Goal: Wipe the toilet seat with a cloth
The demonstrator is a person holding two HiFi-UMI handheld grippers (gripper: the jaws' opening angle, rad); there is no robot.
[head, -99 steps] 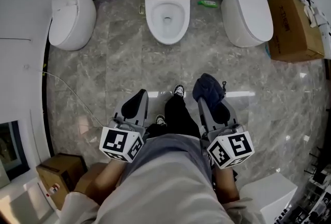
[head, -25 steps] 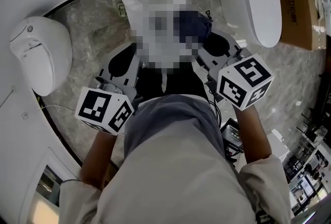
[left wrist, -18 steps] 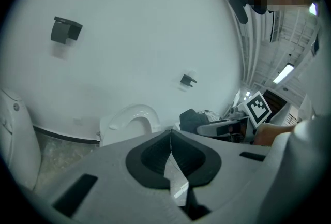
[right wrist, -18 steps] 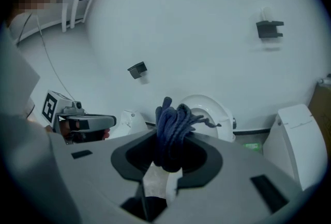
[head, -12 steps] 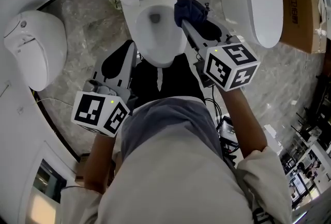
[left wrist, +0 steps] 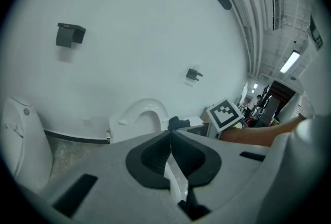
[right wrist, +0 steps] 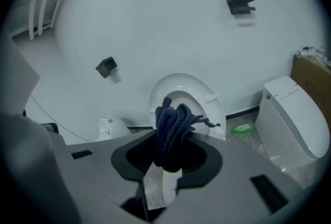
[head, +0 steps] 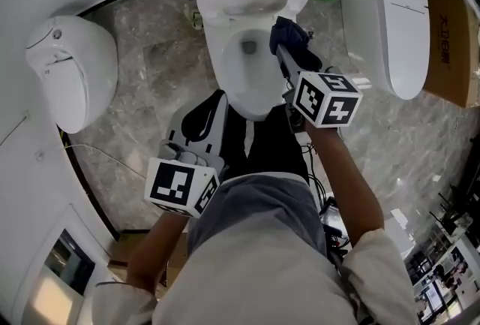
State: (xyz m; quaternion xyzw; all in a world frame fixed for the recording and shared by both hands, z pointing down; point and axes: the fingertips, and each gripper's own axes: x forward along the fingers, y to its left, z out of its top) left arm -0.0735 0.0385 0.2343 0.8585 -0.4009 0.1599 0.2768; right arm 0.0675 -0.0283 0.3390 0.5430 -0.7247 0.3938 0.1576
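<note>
- Standing at the far left, a rounded white toilet with its lid shut (head: 71, 64) is well apart from the work and plays no part in it.
- The left gripper (head: 219, 97) hangs just beside the front left of the middle bowl. Its jaws are pressed together on nothing — its own view shows only the closed pads and the wall beyond. For now it adds nothing to the wipe.
- The white ceramic toilet in the middle (head: 251, 94), with its lid tipped up against the wall, is the target. Its white oval seat (head: 216, 53) shows no streak or wet track, so I judge that little or none of it has been wiped.
- The crumpled dark blue cloth (head: 289, 32) is clamped in the right gripper (head: 282, 48), bunched up and sticking out past the tips. In the head view it lies over the right side of the seat, toward the hinge end. Whether it presses on the seat I cannot tell.
- The carrying and approach look done. What is left is nearly the whole job — setting the cloth down and drawing it round the ring: right side, front, left side.
- Further right, a second closed white toilet (head: 394, 27) and a brown cardboard box (head: 450, 38) stand clear of the work.
</note>
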